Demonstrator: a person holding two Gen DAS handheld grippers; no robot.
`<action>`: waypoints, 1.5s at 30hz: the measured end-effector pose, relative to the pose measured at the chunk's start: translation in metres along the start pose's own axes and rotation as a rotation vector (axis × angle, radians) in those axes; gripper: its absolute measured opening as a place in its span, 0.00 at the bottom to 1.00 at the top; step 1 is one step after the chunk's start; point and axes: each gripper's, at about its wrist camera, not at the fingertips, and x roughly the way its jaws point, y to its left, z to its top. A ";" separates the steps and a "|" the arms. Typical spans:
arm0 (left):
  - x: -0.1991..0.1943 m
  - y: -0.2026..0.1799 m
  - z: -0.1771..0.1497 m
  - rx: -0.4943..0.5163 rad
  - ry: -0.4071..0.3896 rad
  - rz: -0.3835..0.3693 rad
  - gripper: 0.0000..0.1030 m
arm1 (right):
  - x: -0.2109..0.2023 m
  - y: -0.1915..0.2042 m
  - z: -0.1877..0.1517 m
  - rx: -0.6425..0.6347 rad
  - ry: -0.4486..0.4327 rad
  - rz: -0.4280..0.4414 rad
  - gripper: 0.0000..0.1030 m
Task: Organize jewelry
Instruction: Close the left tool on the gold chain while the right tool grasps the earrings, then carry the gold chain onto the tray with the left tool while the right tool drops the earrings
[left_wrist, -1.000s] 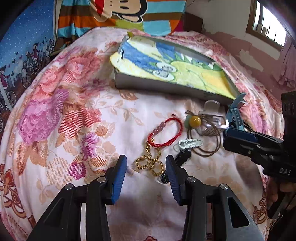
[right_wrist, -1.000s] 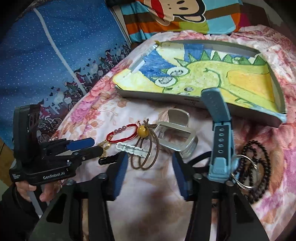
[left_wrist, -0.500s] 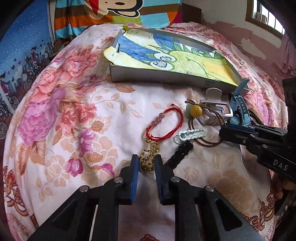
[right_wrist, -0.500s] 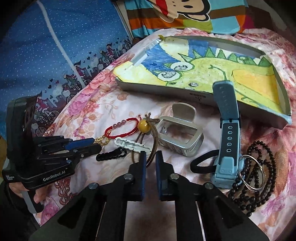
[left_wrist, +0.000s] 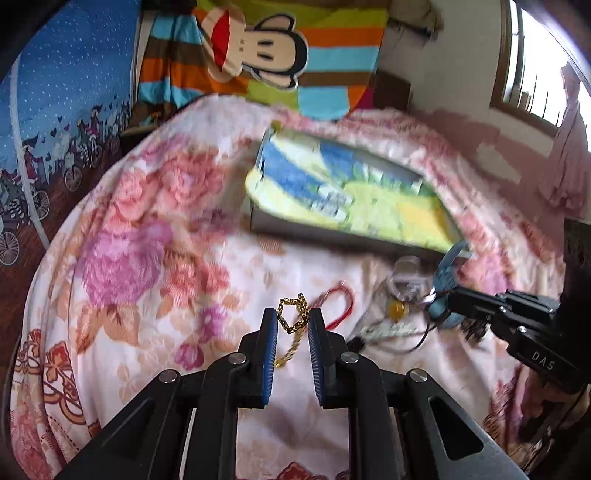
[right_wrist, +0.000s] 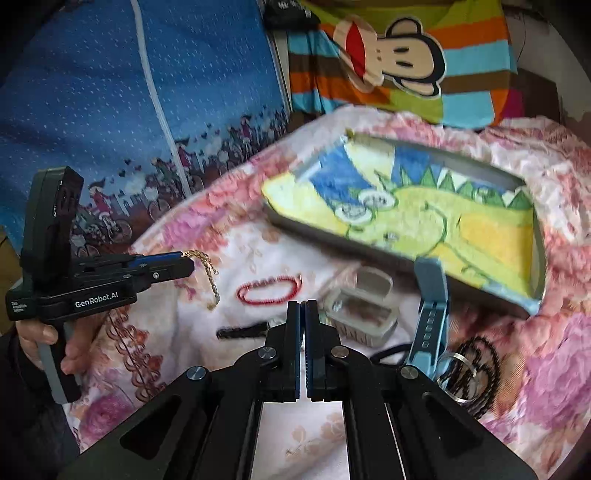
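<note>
Your left claw (left_wrist: 291, 326) now pinches the gold chain (right_wrist: 207, 273), lifted clear of the bed (left_wrist: 122, 258) where it lay a second ago; its fine links dangle limp. Your right claw (right_wrist: 303, 314) stays pressed together, holding nothing I can make out. Beyond lie the red braided bracelet (right_wrist: 267, 290), the blue rubbery watch strap (right_wrist: 430, 314), then the shallow tray (right_wrist: 532, 295) lined with a cartoon towel, the chain's likely home.
</note>
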 end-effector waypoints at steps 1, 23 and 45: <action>-0.001 -0.001 0.002 -0.003 -0.014 -0.007 0.15 | -0.003 0.001 0.001 -0.003 -0.017 0.000 0.02; 0.070 -0.051 0.090 -0.063 -0.140 -0.061 0.15 | -0.022 -0.090 0.055 0.177 -0.274 -0.263 0.02; 0.136 -0.052 0.075 -0.064 0.060 -0.010 0.16 | 0.028 -0.140 0.027 0.323 -0.094 -0.268 0.03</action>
